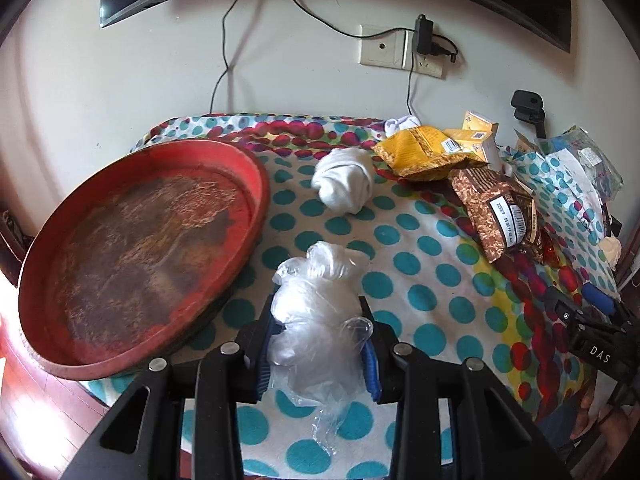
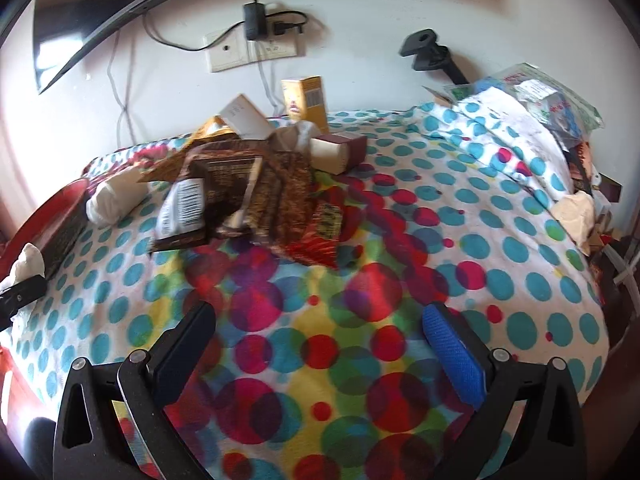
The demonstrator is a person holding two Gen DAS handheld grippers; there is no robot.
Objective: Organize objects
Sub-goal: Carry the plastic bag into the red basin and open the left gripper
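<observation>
Plastic bag (image 1: 316,312): crumpled, clear, clamped between left gripper (image 1: 318,344) pads, just right of the red tray (image 1: 256,184).
Left gripper: jaws pressed on the bag.
Right gripper (image 2: 320,344): jaws wide apart, nothing between them, above the dotted cloth (image 2: 500,248).
White sock ball (image 1: 344,184): beyond the bag, near snack packets (image 1: 496,212).

Left claw (image 1: 318,344), black with blue pads, pitched downward, clamped on a crumpled clear plastic bag (image 1: 316,312); right claw (image 2: 320,354) pitched downward, jaws spread wide, nothing between them
</observation>
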